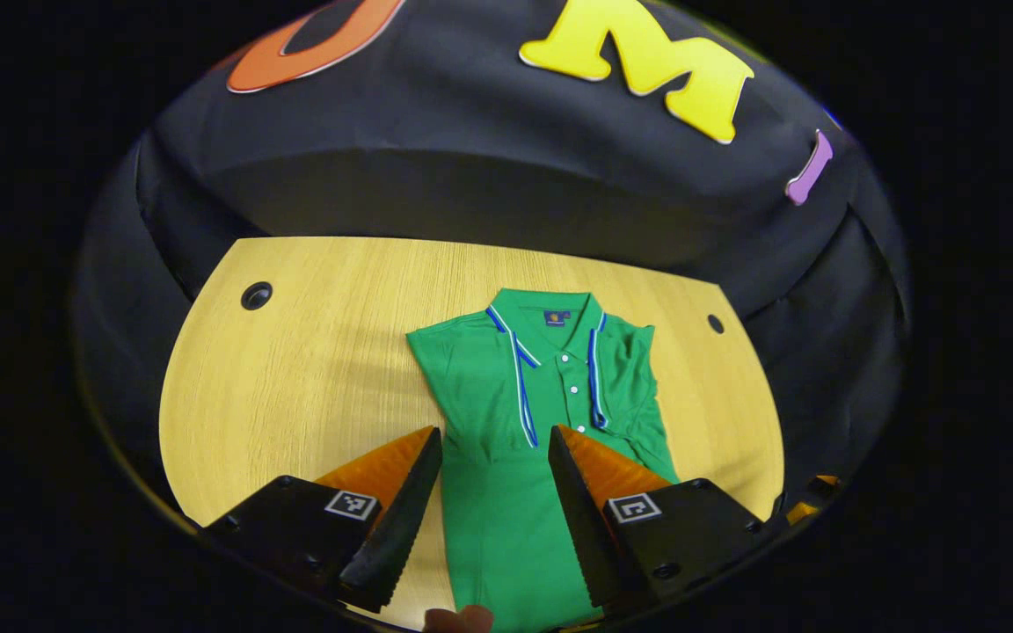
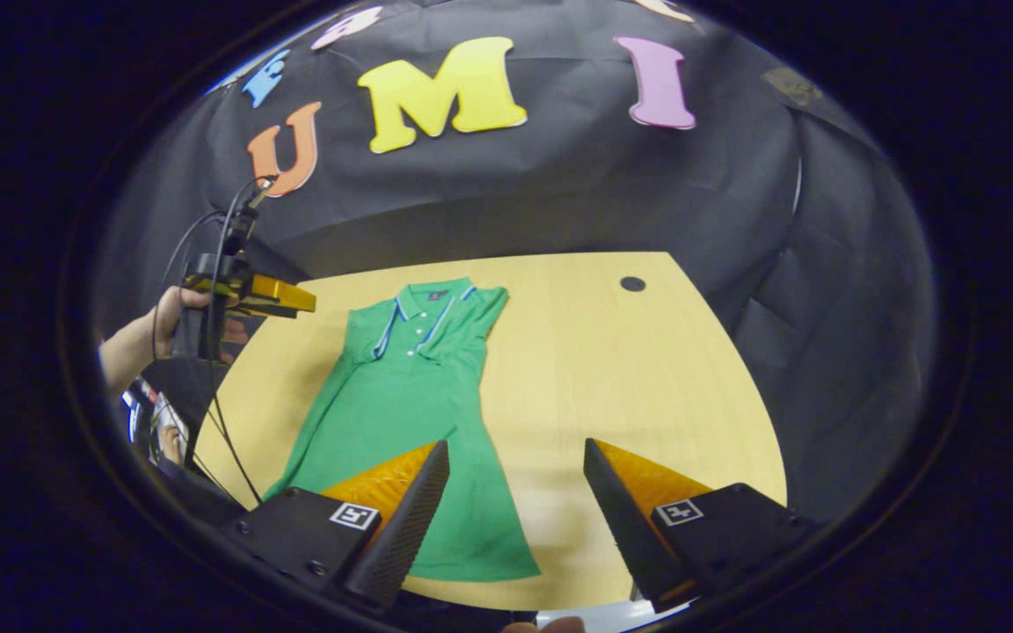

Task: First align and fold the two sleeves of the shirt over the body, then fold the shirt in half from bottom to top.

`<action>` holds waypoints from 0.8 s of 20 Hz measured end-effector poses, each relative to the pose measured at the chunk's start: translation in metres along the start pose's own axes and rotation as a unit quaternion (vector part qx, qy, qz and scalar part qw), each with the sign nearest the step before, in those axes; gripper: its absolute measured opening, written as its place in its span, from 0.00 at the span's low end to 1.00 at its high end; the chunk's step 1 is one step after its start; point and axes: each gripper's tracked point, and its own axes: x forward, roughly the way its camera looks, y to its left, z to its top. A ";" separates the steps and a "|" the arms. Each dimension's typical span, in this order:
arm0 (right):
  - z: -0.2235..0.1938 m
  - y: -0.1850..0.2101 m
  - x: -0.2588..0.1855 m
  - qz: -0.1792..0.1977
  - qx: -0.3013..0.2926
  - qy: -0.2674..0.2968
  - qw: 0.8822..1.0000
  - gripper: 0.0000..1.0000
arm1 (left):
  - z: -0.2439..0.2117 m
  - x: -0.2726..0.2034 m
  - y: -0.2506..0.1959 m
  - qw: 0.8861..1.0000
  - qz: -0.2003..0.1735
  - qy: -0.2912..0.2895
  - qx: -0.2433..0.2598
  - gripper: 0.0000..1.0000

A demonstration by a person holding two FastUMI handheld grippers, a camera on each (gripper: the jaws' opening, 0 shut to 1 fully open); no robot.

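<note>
Fingers of the left gripper [image 1: 495, 457] stand spread apart above the shirt [image 1: 524, 422], grasping nothing; in the left gripper view they frame the green cloth just below the placket. In the right gripper view the right gripper [image 2: 515, 475] is likewise released and holds nothing, its jaws wide over the bottom hem near the table's near edge, one finger above the cloth and the other above bare wood.

One shirt lies flat on the table [image 1: 313, 352], collar toward the far edge and hem toward the near edge, roughly along the middle of the top. Both sleeves look already turned in over the body, since the garment reads as a narrow strip with no sleeve sticking out at either side. So, as I judge it, the sleeve step is finished and the bottom-to-top fold is the one in hand. The next move calls for each gripper to drop to a hem corner, pinch through all layers, then carry the hem up to the collar evenly so the sleeves stay tucked.

Farther off in the right gripper view, a hand [image 2: 163, 334] holds the left gripper over the table's left edge.

Count: one shirt, one table, two grippers, two round holes in the tabletop near its far corners.
</note>
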 end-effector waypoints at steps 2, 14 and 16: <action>0.002 0.015 0.003 0.017 -0.010 0.004 1.000 0.98 | -0.028 -0.029 0.004 1.000 -0.014 -0.013 -0.020 0.81; -0.083 0.030 -0.002 0.035 -0.091 0.073 0.993 0.98 | -0.267 -0.121 0.044 0.996 0.025 0.087 0.019 0.88; -0.109 0.018 -0.005 0.025 -0.086 0.100 0.991 0.98 | -0.303 -0.123 0.049 0.992 0.025 0.122 0.013 0.89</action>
